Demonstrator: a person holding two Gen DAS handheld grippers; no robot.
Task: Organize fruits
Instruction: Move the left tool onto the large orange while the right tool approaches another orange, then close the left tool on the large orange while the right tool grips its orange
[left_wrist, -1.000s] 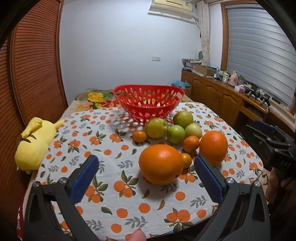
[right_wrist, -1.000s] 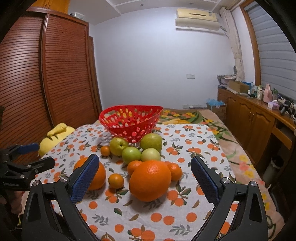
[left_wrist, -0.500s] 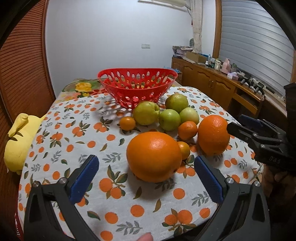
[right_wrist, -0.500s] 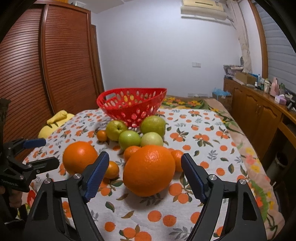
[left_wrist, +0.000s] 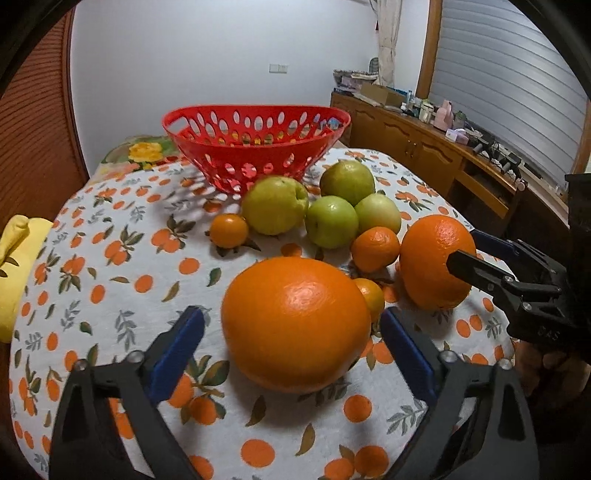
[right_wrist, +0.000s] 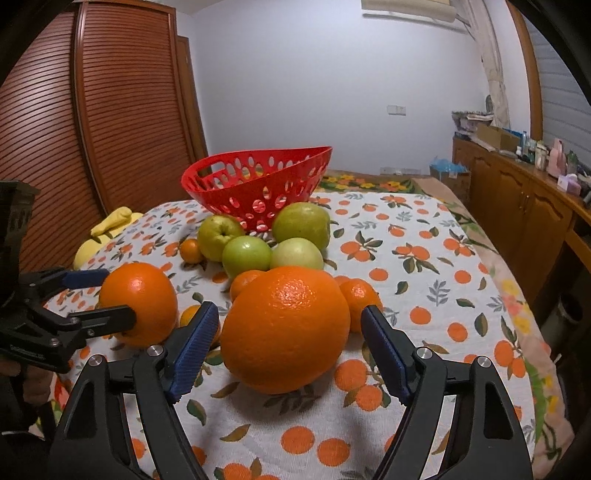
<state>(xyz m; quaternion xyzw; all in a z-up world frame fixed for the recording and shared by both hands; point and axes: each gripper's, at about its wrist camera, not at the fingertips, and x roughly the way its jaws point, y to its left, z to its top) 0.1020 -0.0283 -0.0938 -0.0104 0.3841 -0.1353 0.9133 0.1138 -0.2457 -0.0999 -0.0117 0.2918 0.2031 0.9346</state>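
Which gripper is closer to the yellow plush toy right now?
Left. The left gripper straddles the large orange nearest the yellow plush toy; the right gripper straddles the other large orange, farther away.

No legible text anywhere

Black-framed tongs (left_wrist: 291, 345) with ribbed blue pads (left_wrist: 176, 349) and silver screws.

Soft indoor light from above — sharp focus, glossy fruit highlights, fisheye-bent dark corners.
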